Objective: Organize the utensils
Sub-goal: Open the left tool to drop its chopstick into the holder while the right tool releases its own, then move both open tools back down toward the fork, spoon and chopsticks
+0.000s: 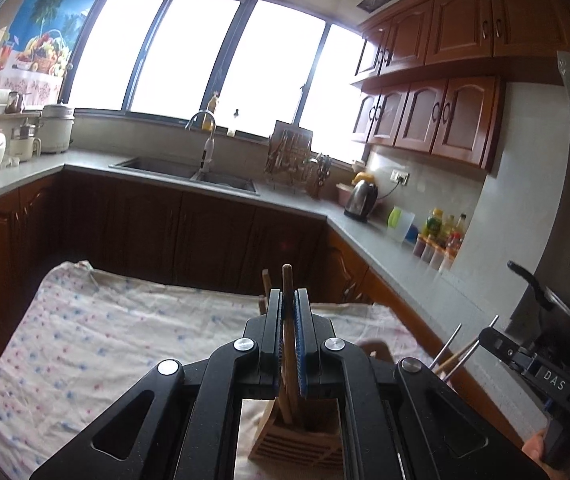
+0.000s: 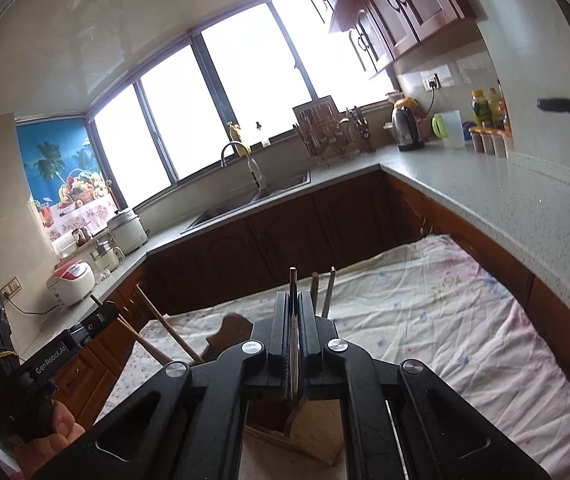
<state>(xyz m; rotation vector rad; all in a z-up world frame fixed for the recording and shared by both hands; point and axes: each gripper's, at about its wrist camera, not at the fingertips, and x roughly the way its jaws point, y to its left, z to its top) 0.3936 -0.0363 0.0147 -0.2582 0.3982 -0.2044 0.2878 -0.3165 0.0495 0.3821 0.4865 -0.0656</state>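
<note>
Left gripper (image 1: pixel 288 300) was clamped on a wooden chopstick (image 1: pixel 287 280), its lower end sunk into the slotted wooden utensil holder (image 1: pixel 297 446) on the floral tablecloth (image 1: pixel 105 328). Right gripper (image 2: pixel 293 302) was pinched on a metal utensil handle (image 2: pixel 293 280), held above the same holder.

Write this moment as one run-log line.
left gripper: shut on wooden utensil | right gripper: shut on metal utensil | both above wooden holder
</note>
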